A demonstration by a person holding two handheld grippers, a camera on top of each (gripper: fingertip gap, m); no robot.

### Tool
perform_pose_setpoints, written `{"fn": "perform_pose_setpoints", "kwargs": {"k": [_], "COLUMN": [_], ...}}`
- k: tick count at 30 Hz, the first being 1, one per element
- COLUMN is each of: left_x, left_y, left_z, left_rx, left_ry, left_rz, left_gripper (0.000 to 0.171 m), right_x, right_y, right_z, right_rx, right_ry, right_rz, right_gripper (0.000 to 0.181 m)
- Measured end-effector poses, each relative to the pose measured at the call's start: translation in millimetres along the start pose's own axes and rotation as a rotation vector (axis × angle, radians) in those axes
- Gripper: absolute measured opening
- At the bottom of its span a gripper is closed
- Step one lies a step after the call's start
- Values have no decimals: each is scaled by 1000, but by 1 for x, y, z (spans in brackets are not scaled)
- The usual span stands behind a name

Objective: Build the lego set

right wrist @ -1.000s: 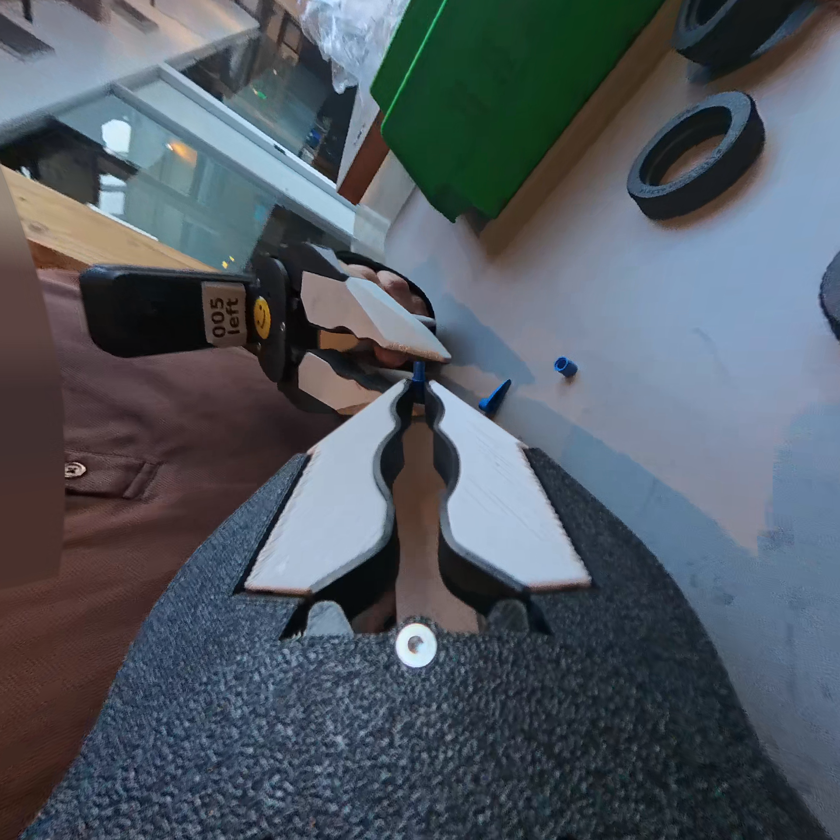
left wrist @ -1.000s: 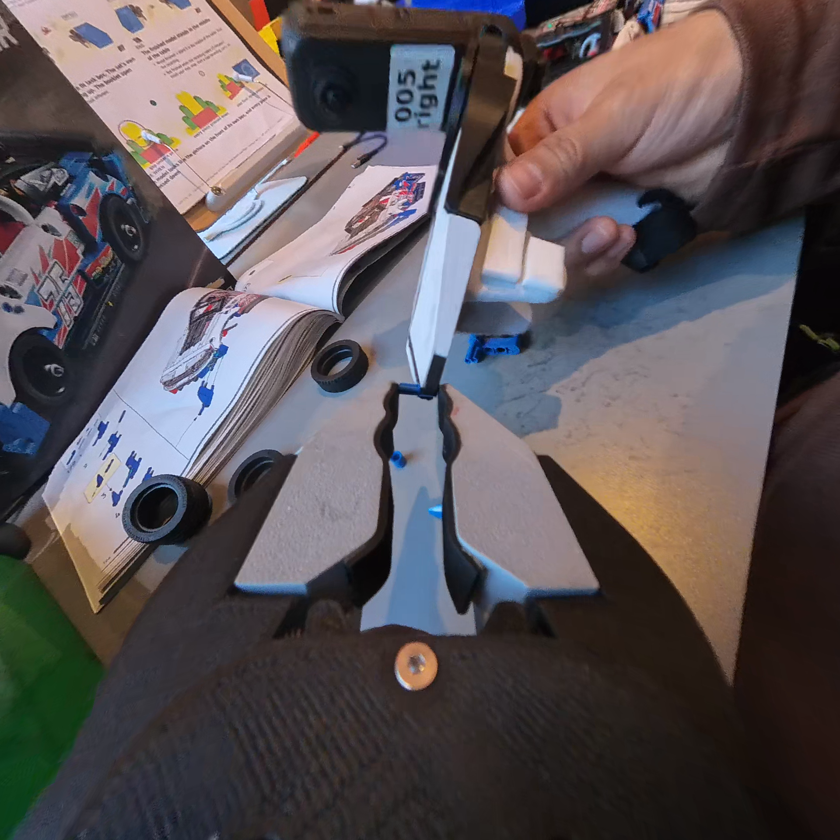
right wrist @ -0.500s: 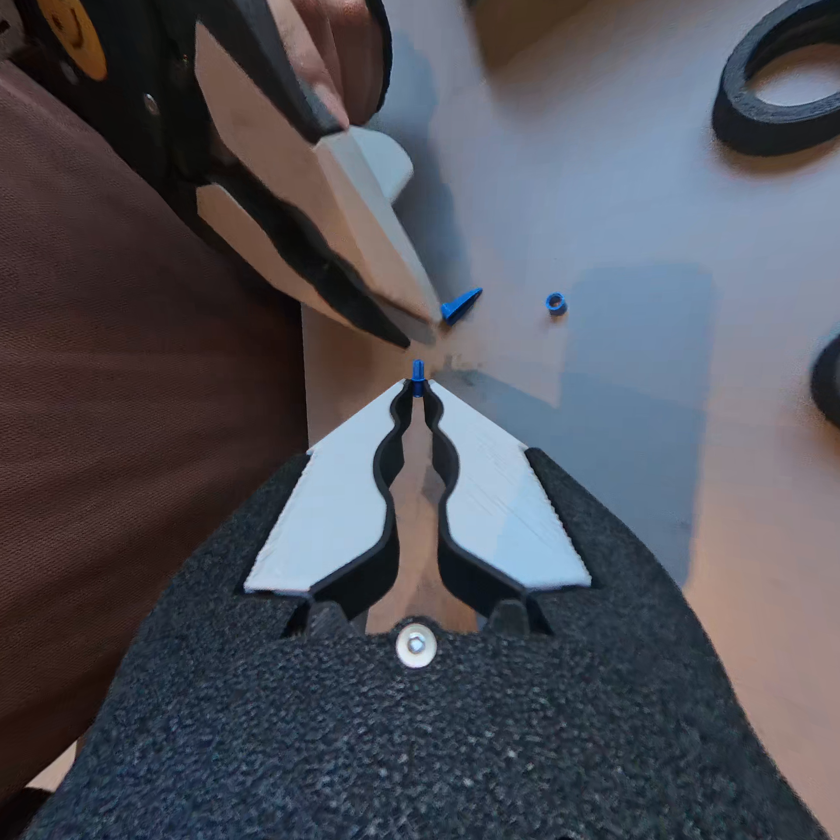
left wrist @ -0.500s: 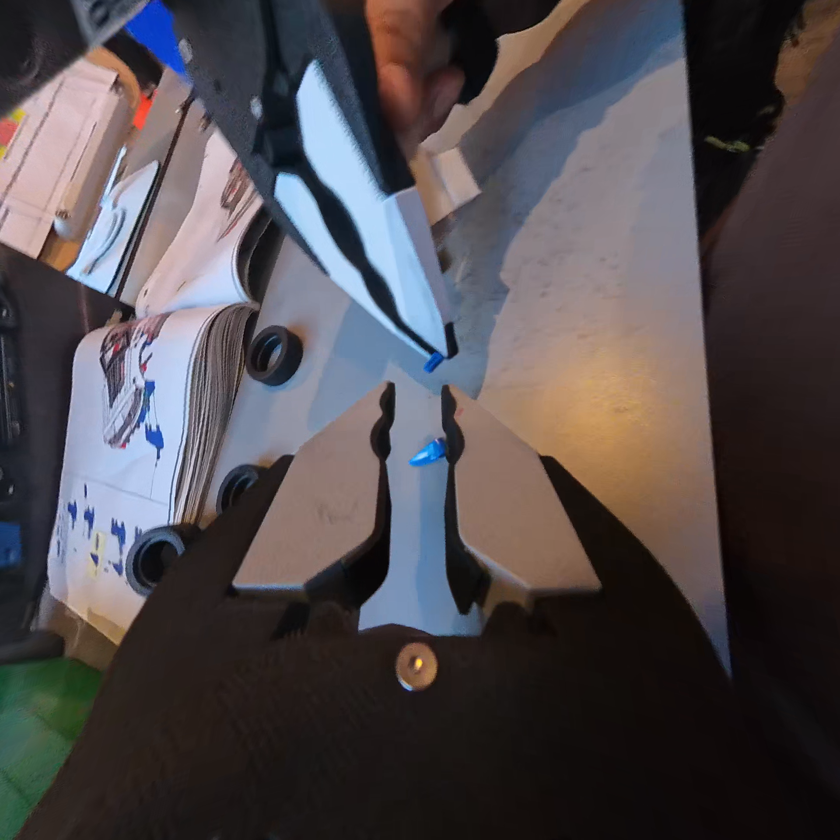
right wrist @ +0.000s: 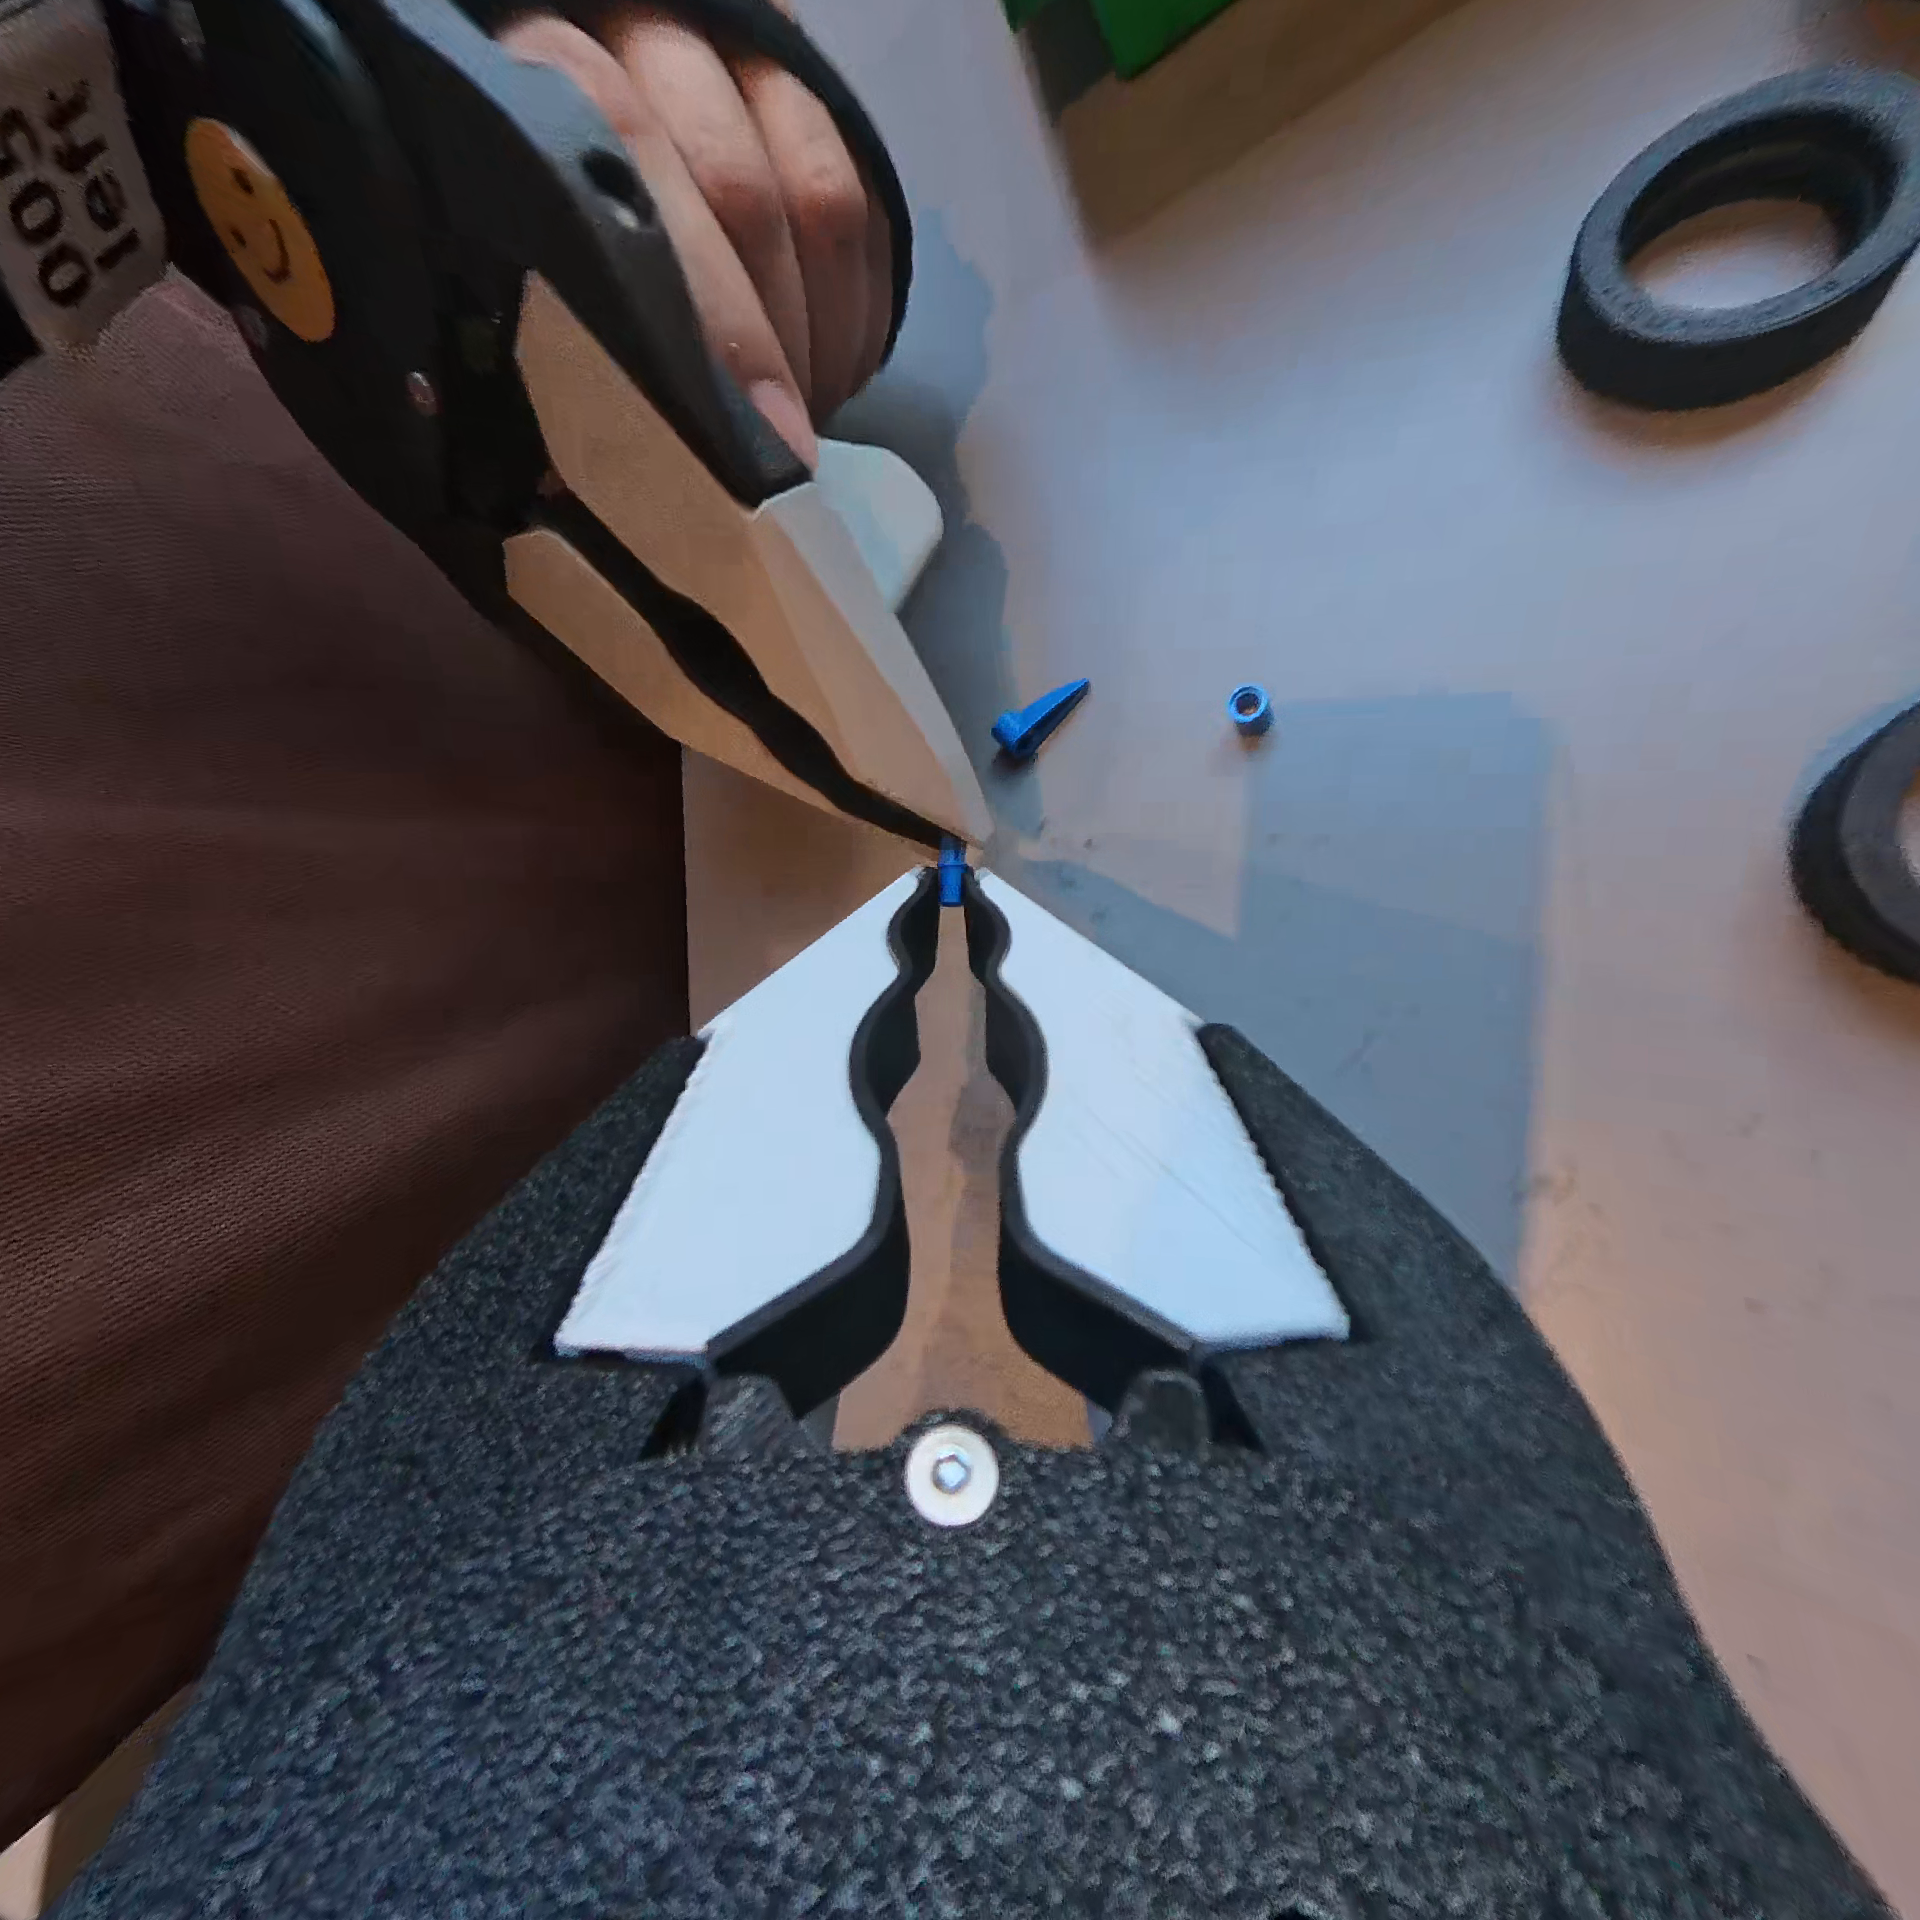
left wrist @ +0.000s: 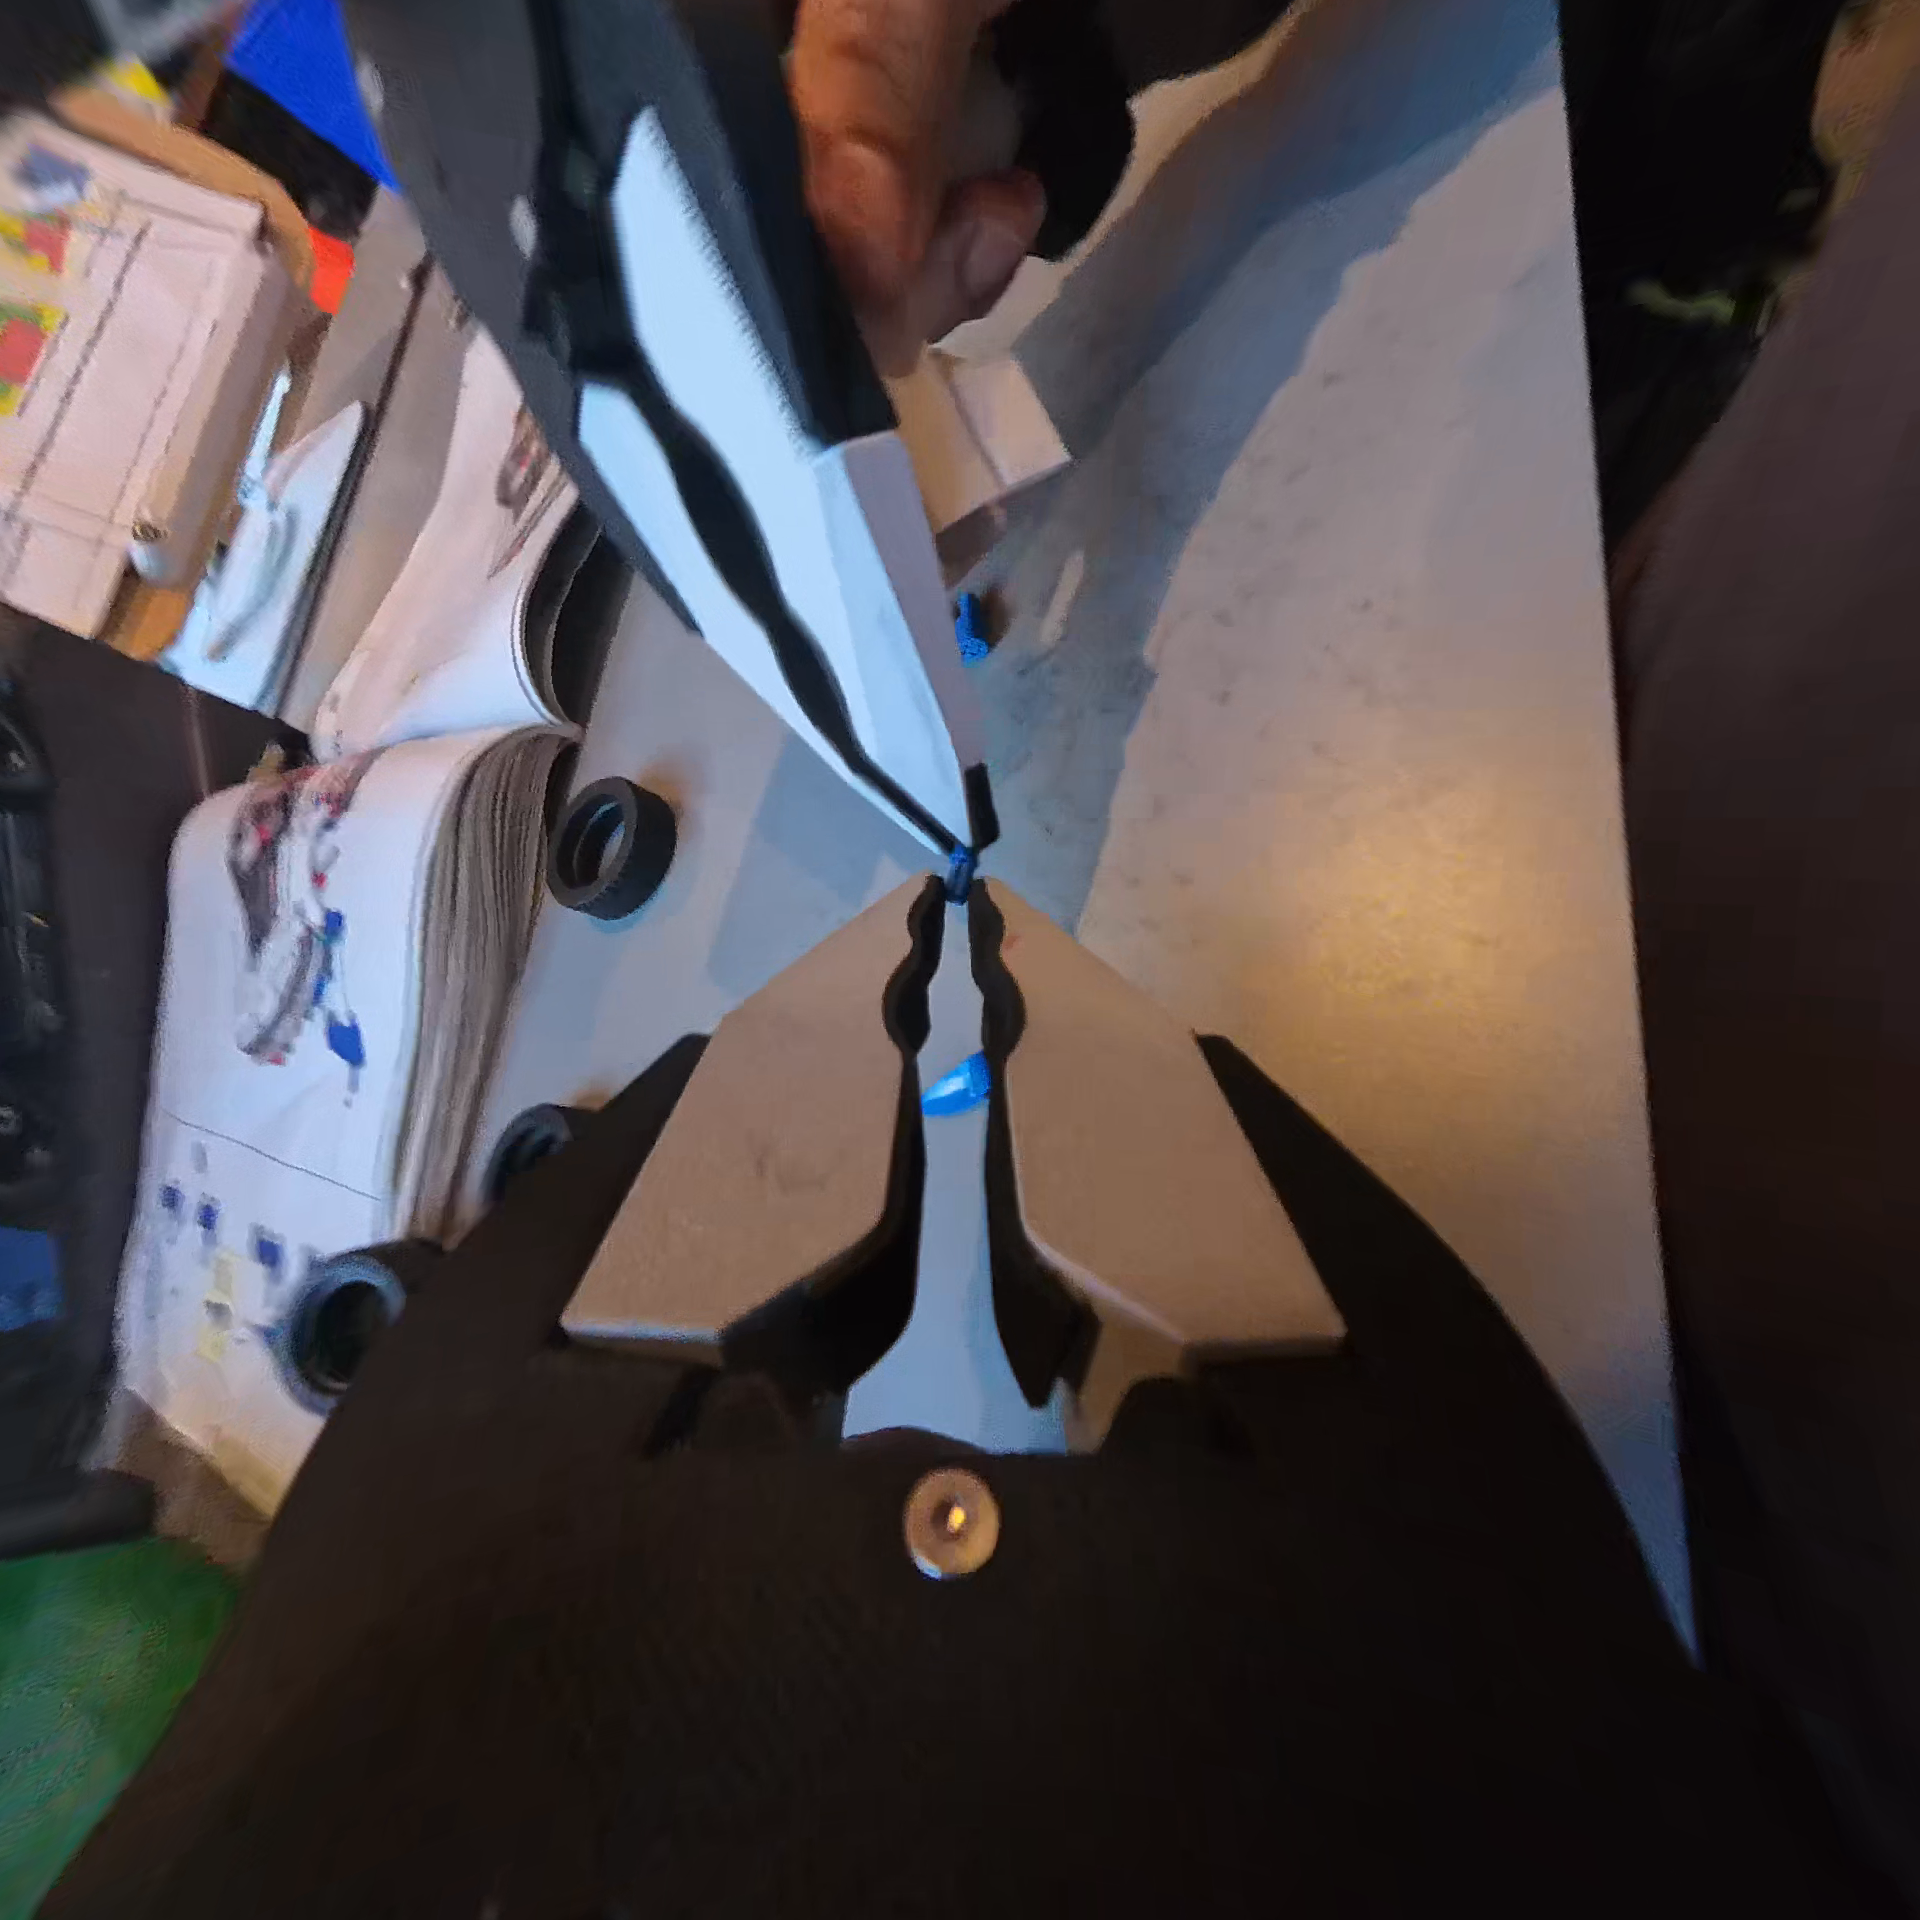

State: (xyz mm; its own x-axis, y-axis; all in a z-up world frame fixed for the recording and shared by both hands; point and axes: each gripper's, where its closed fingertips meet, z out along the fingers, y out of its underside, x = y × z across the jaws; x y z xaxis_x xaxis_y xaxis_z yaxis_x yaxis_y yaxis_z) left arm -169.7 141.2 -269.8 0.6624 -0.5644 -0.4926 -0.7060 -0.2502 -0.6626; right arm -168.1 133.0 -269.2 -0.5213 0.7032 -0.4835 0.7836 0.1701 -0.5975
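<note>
Above the table [right wrist: 1351, 1039], the right gripper [right wrist: 951, 878] pinches a small blue pin [right wrist: 950, 883] at its fingertips. The left gripper [left wrist: 956, 894] meets it tip to tip, jaws nearly together around the pin's other end. A blue cone [right wrist: 1039, 717], a blue bush [right wrist: 1247, 710] and tyres [right wrist: 1745, 234] lie nearby.

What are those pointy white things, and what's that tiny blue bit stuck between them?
They are grabbing tools that a person squeezes by hand, one in each hand. Each tool carries its own camera looking along its two fingers, so the two pictures show one moment from opposite sides. In the right camera's picture, the right tool pinches a tiny blue pin, and the left tool meets it tip to tip; whether the left grips too is unclear. On the grey table lie a blue wedge piece, a small blue ring and black rubber tyres. The left camera's picture shows an open instruction booklet.
</note>
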Motion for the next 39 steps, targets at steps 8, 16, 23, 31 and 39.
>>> {"fn": "perform_pose_setpoints", "kwargs": {"k": [8,16,23,31,39], "left_x": [-2,2,5,-3,0], "left_y": [2,-1,2,22,46], "left_z": [-2,-3,-3,-8,-10], "left_rx": [48,59,48,-43,-192], "left_ry": [156,237,252,167,148], "left_rz": [-404,-494,-514,-518,-538], "left_gripper": [1,1,1,22,29], "right_x": [4,1,3,9,17], "right_y": [-5,-4,-4,-4,-4], "right_z": [-9,-1,2,2,13], "right_rx": [90,46,29,81,64], "right_ry": [232,362,408,364,334], "right_rz": [-260,-484,-531,-442,-392], "right_gripper": [11,11,5,5,5]}}
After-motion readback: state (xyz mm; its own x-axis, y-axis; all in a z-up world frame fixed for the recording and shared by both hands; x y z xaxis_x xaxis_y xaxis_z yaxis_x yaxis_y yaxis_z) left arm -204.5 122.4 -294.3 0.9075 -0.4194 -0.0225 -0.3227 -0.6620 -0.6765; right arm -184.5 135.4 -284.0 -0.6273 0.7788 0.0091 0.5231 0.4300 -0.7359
